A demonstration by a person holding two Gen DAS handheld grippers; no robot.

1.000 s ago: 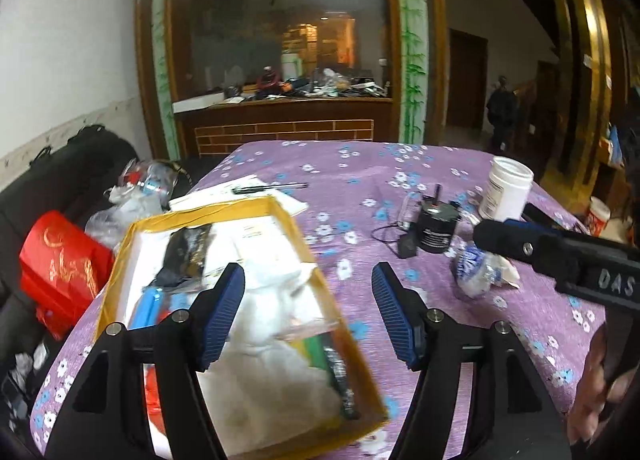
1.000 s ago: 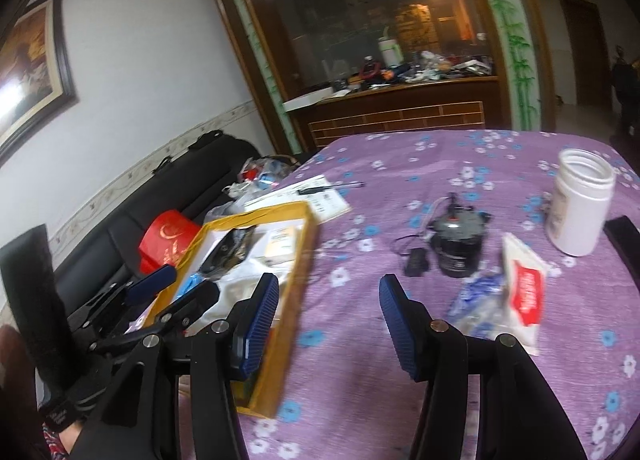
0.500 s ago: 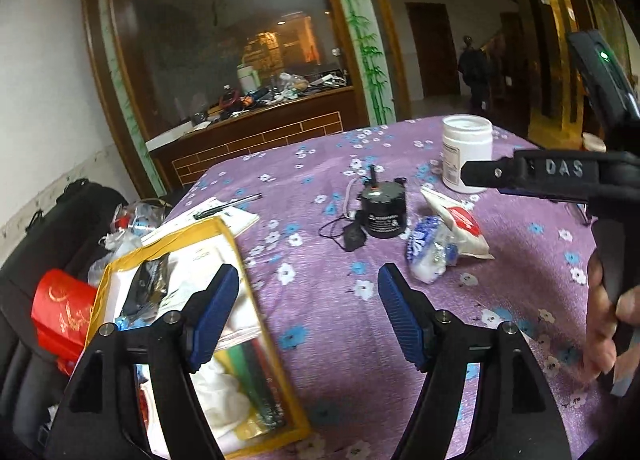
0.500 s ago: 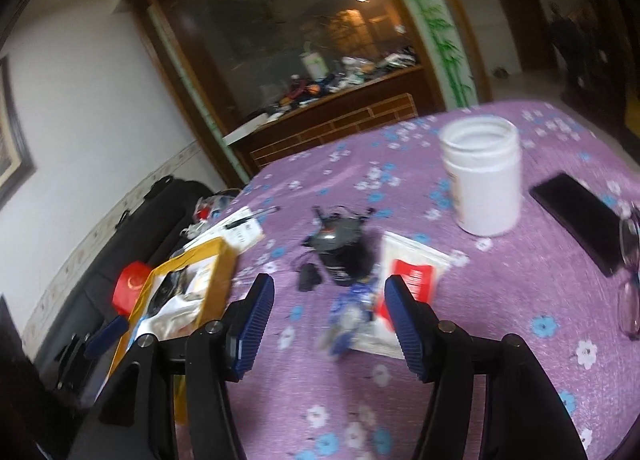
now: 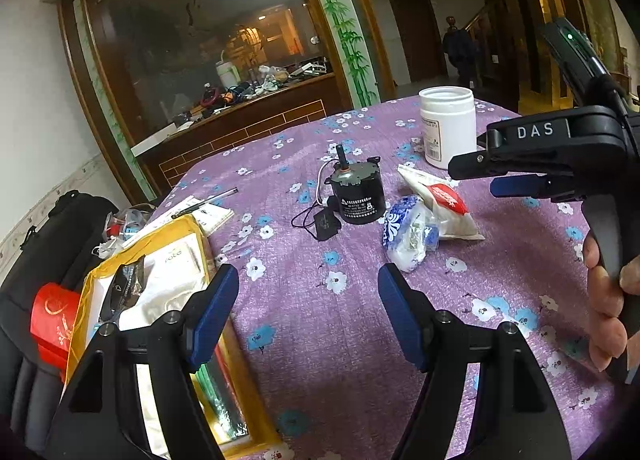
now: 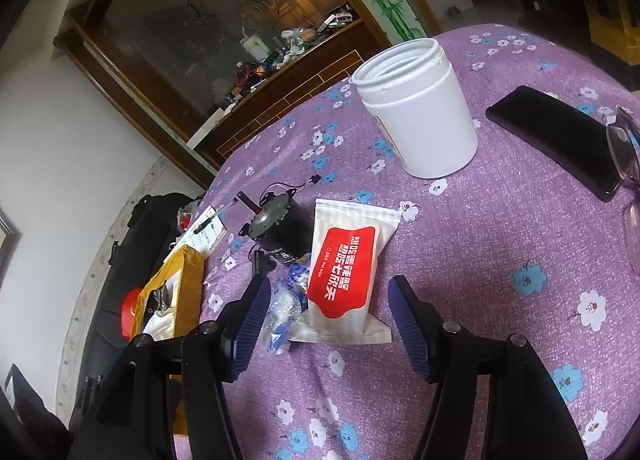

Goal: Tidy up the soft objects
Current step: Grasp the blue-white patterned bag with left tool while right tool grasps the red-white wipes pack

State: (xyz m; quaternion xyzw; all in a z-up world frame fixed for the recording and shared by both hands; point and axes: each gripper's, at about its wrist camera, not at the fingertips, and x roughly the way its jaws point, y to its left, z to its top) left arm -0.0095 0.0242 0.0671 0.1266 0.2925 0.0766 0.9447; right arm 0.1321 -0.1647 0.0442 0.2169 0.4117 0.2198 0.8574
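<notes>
Wet-wipe packet [image 6: 347, 275], white with a red label, flat on the purple flowered tablecloth [image 6: 500, 260] at centre frame of the right wrist view; blue-and-white wrapped bundle [image 6: 286, 302] touching its left edge; black motor [image 6: 278, 230] with lead and plug just behind both; white open jar [image 6: 418, 108] upright, upper centre; black phone [image 6: 554, 140] and glasses [image 6: 628, 164] at right edge; yellow box [image 5: 136, 300] of mixed items at lower left of the left wrist view, notepad with pen [image 5: 204, 202] beyond it. Right gripper [image 6: 326, 322]: jaws apart, having just widened, nothing pressed, packet's near end lying between and beyond the tips. Left gripper [image 5: 308, 312]: jaws apart, just widened, bare cloth between. Hand [image 5: 608, 296] on the right gripper's handle, right edge.
</notes>
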